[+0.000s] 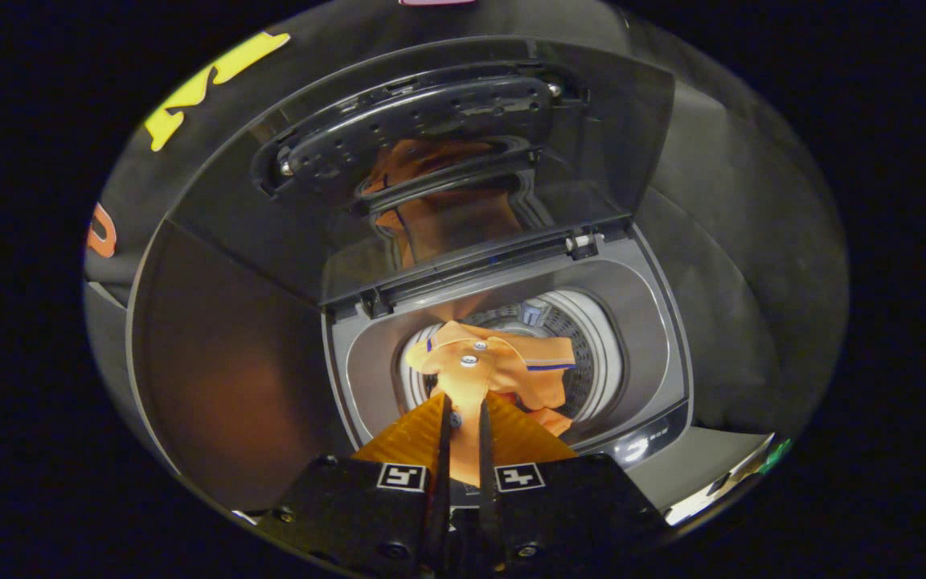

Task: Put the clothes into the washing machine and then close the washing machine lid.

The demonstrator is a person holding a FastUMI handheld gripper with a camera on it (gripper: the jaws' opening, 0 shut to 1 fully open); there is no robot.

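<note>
You had an orange garment with buttons and dark trim hanging over the washing machine's round drum opening, a fold pinched between the fingers. Its glossy dark lid stood upright.

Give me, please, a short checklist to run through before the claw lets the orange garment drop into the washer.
1. Claw shut on the orange garment: ok.
2. Lid raised, away from the opening: ok.
3. Garment hanging over the drum opening: ok.
4. Whole garment inside the drum rim: cannot tell; the cloth nearest the claw is hidden.
5. Drum has room below: cannot tell.
</note>
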